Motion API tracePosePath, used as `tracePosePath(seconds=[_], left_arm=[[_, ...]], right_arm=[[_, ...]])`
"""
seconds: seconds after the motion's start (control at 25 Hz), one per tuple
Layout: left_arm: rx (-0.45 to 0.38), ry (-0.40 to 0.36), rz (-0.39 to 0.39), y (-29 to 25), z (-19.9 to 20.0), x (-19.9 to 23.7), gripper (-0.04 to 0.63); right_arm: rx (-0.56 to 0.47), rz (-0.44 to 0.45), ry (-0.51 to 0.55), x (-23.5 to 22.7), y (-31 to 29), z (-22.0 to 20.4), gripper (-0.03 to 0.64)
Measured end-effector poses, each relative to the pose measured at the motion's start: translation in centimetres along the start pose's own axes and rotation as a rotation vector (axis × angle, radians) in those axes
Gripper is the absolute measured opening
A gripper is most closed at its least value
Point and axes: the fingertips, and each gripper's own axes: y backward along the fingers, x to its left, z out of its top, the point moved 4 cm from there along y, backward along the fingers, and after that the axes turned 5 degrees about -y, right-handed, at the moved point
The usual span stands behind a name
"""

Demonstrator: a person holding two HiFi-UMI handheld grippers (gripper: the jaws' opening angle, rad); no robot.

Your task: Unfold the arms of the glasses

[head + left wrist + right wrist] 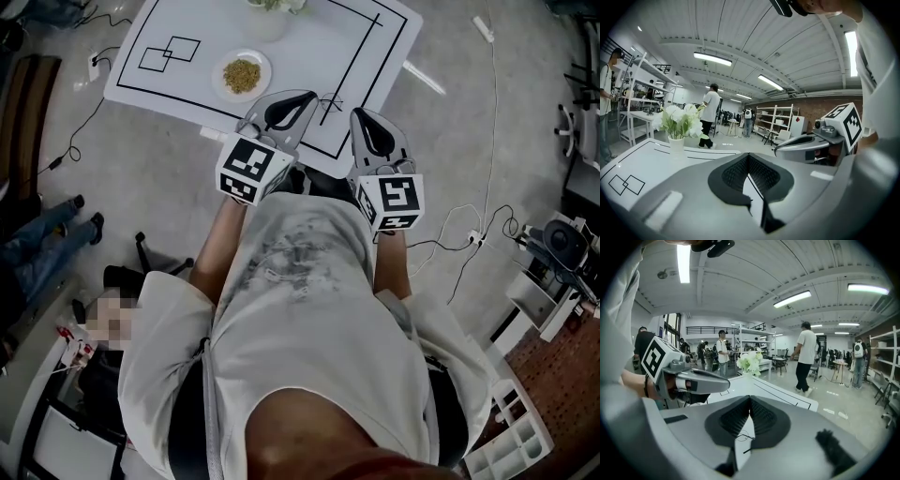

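1. Glasses [328,106]: thin wire frame, lying flat on the white mat [375,56] by its near edge. Whether the arms are folded is too small to tell.
2. Left gripper [302,101]: over the mat's near edge, just left of the glasses; jaws pressed together, nothing between them.
3. Right gripper [362,115]: over the same edge, just right of the glasses; jaws pressed together, empty. The pair likely flank the frame so each can take 1 arm.
4. Plate of grain [242,75]: mid-mat, unused.
5. Vase of white flowers [676,140]: at the mat's far edge.
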Motion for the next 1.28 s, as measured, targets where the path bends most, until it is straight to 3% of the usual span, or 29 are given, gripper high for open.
tracePosePath(seconds=[0.28,0.68,1.28], left_arm=[[0.065,-0.030,0.001,-1.9,-1.7,0.4,0.011],[0.135,0.008,-0.006,-4.7,-4.7,0.6,0.011],[0.236,-0.029,-0.094,-7.7,-9.4,0.2,0.012]], right_arm=[[0.053,0.049,0.012,-1.9,-1.9,-1.4,0.017],[0.130,0.106,0.040,-4.5,-4.0,-3.1,0.017],[0.270,0.147,0.057,-6.5,-7.1,-8.0,0.018]])
